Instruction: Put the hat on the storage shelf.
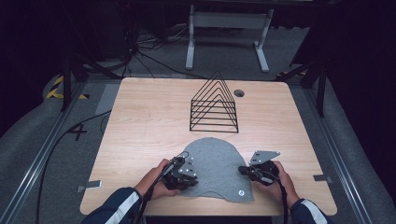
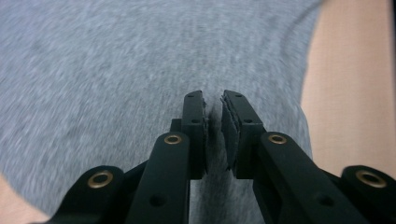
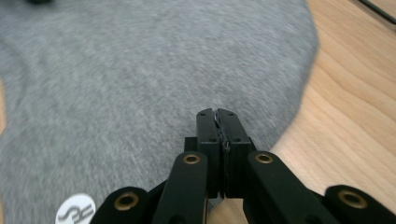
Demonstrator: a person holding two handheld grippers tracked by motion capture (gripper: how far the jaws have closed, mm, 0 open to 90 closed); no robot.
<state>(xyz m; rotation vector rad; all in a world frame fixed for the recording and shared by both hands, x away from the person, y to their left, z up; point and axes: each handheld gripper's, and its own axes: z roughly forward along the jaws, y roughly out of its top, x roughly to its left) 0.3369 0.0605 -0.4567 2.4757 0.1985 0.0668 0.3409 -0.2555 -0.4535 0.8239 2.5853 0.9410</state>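
Your right gripper has its jaws pinched together at the grey hat's right edge, your left gripper is slightly parted over its left side: close left fully before lifting, then raise both evenly.

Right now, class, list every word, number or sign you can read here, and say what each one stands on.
"4": black figure on the grey floor left of the table.
Round white label on the grey fabric hat: a dark logo mark, too unclear to read.
Nothing else is legible.
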